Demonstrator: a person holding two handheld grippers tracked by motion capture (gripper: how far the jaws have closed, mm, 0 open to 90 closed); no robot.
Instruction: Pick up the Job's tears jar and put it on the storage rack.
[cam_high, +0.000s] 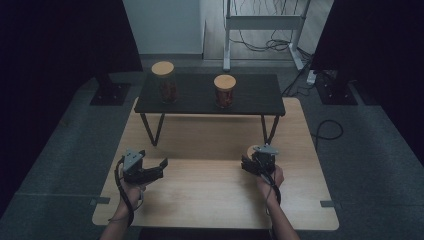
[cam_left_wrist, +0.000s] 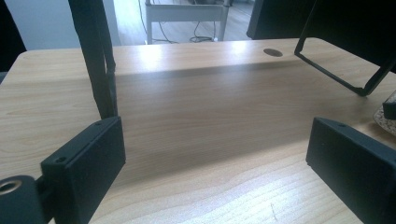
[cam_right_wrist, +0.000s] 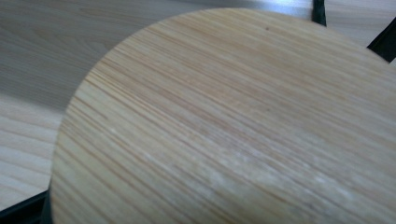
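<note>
1. Pose: both forearms come in from 6 o'clock of the high view. Left gripper (cam_high: 150, 170) sits low over the wooden table (cam_high: 210, 200) at approx 8 o'clock, pointing toward 3 o'clock. Right gripper (cam_high: 248, 164) is at approx 4 o'clock, tipped down, wrist bent.
2. Count: 2 grippers, 2 hands; 2 glass jars w/ wooden lids, the left jar (cam_high: 165, 83) and right jar (cam_high: 224, 91), standing on 1 black shelf (cam_high: 200, 100) at 12 o'clock; 1 round bamboo lid (cam_right_wrist: 233, 121).
3. Lid vs jaws: in the right gripper view the lid lies right in front of the camera, between the right jaws, which are clamped on it. It's low over the tabletop; contact w/ table can't be told.
4. Left jaws: wide apart, bare tabletop between them.
</note>
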